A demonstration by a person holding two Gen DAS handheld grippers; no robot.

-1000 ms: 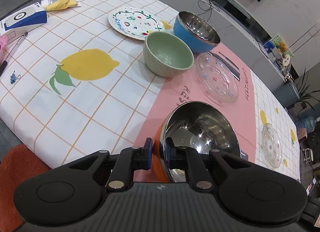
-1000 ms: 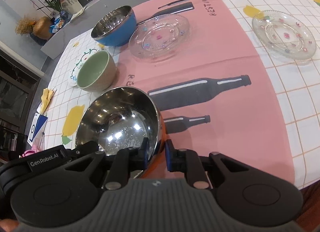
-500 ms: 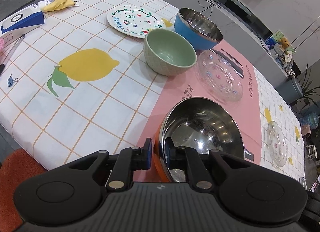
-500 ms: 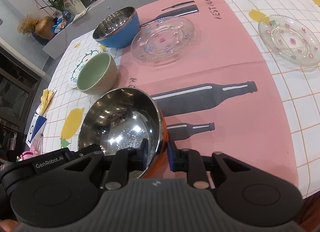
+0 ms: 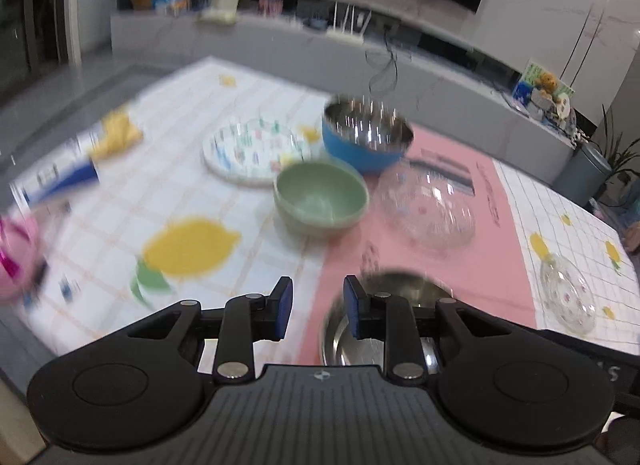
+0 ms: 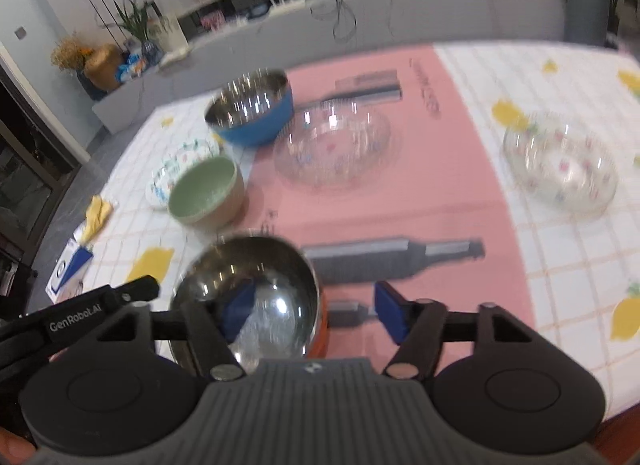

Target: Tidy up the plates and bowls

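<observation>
Releasing confirmed: both grippers, clamped on the steel bowl's rim half a second ago, now stand parted and hold nothing. My left gripper (image 5: 315, 307) is beside the steel bowl (image 6: 248, 297); my right gripper (image 6: 316, 315) straddles its rim. The bowl appears, through heavy blur, to rest on the bench (image 6: 448, 193) near the green bowl (image 6: 206, 195). Placement looks complete; remaining dishes await.

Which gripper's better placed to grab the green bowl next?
Left, probably. The left gripper is open and the green bowl sits almost straight ahead; from the right gripper it's off left, past the orange bowl.
</observation>
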